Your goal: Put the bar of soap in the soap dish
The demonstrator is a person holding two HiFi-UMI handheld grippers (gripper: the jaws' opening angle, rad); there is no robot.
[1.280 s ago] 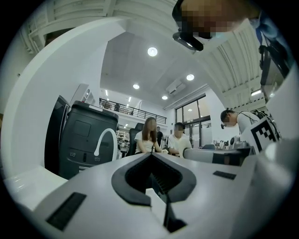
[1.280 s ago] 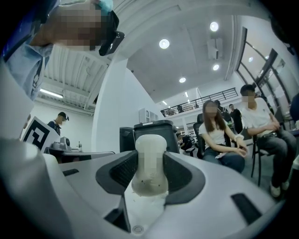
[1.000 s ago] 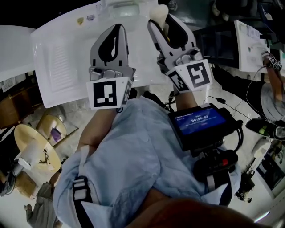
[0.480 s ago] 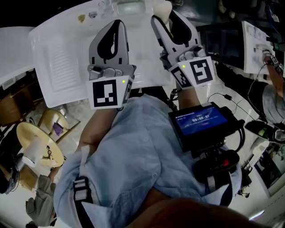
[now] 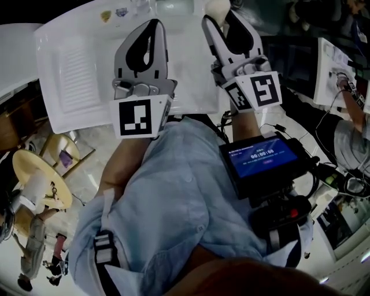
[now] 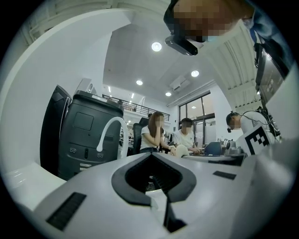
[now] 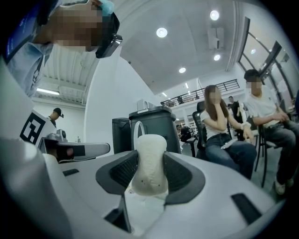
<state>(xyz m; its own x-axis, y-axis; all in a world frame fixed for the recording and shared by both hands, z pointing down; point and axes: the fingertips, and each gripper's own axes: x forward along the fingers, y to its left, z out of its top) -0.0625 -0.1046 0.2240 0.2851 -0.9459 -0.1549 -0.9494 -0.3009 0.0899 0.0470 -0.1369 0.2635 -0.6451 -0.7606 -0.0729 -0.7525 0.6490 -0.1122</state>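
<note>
The bar of soap (image 7: 149, 163) is pinched between the jaws of the right tool (image 5: 222, 18). The dark pads are pressed against its two sides, and its rounded cream end stands out past the tips. It is held in the air over the far edge of a white basin (image 5: 69, 110), which has a ribbed draining part. The left tool (image 5: 154, 23) is held just beside it over the same basin. Its jaws are pressed together at the tips and nothing is gripped between them. A pale tray (image 5: 173, 6) is seen at the basin's far rim (it is cut by the picture's top edge, so it cannot be told whether this is the soap dish). A blue-lit screen (image 5: 263, 157) is worn at the person's front, below the right tool. In the background of the right gripper view, seated people (image 7: 219, 126) are seen.
</note>
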